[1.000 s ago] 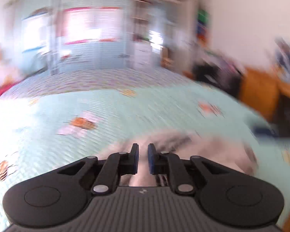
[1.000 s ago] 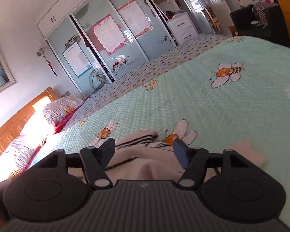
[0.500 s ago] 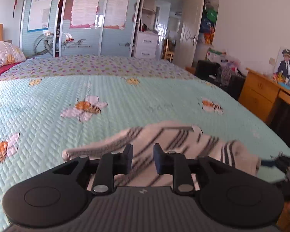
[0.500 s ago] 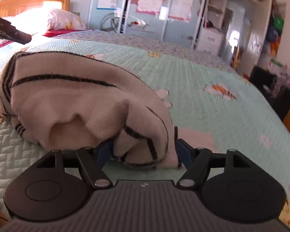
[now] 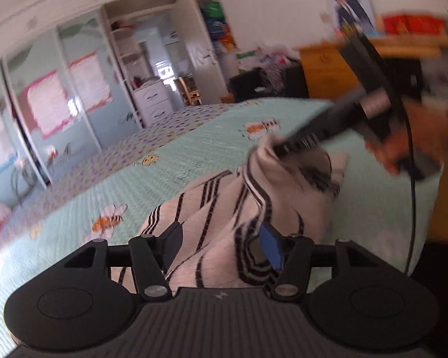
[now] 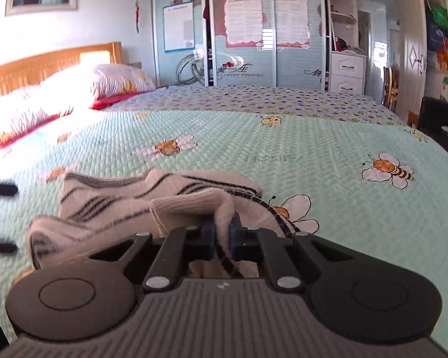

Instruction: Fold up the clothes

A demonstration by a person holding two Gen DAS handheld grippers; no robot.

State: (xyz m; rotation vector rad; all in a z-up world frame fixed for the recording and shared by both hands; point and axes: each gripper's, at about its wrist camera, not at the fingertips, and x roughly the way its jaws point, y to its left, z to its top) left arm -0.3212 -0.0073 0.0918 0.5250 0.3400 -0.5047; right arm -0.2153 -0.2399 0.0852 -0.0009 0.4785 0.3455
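The right gripper [image 6: 222, 234] has its jaws pinched on a ribbed edge of the cream knitted garment with black stripes [image 6: 164, 197], low in the centre of the right wrist view. The left gripper [image 5: 221, 238] stands with jaws wide apart, cloth lying between them but not clamped. The garment lies bunched and rumpled on the mint-green quilted bedspread with bee prints [image 6: 328, 149], one corner lifted at the centre right of the left wrist view. No flat, squared fold shows, so by my judgement the folding is unfinished.
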